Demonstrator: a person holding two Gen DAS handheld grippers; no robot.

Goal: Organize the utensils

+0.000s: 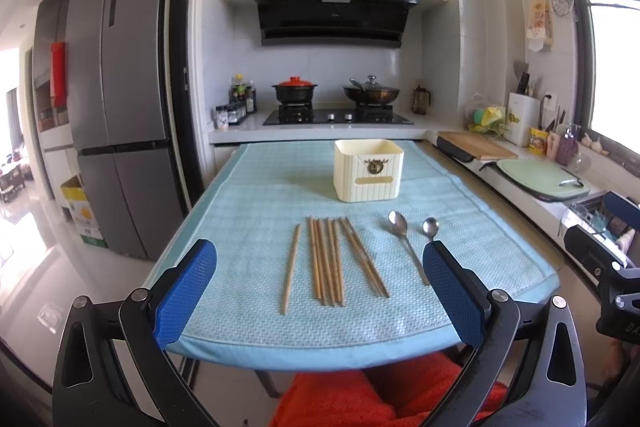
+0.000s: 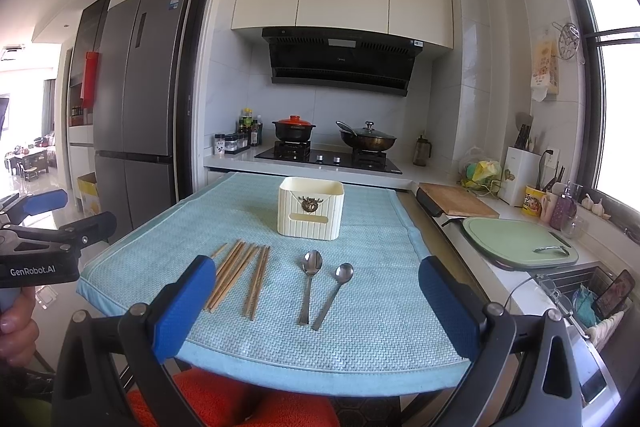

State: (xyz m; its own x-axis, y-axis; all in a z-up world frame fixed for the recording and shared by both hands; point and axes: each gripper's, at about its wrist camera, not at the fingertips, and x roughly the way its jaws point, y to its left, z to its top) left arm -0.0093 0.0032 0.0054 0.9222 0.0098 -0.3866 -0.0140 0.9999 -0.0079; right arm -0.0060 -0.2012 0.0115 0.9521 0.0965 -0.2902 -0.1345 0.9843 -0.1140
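Observation:
Several wooden chopsticks [image 1: 328,261] lie in a loose row on the light blue cloth [image 1: 248,195], one single chopstick [image 1: 291,269] apart at the left. Two metal spoons, a larger one [image 1: 404,241] and a smaller one [image 1: 431,228], lie to their right. A cream ribbed utensil box [image 1: 367,169] stands upright behind them. My left gripper [image 1: 320,291] is open and empty above the table's near edge. In the right wrist view the chopsticks [image 2: 240,277], spoons [image 2: 310,283] and box [image 2: 311,213] show too; my right gripper [image 2: 318,305] is open and empty.
A stove with a red-lidded pot [image 1: 295,91] and a wok [image 1: 371,93] stands behind the table. A counter at the right holds a wooden board [image 1: 474,145] and a green cutting board [image 1: 540,177]. A grey fridge [image 1: 120,99] stands at the left.

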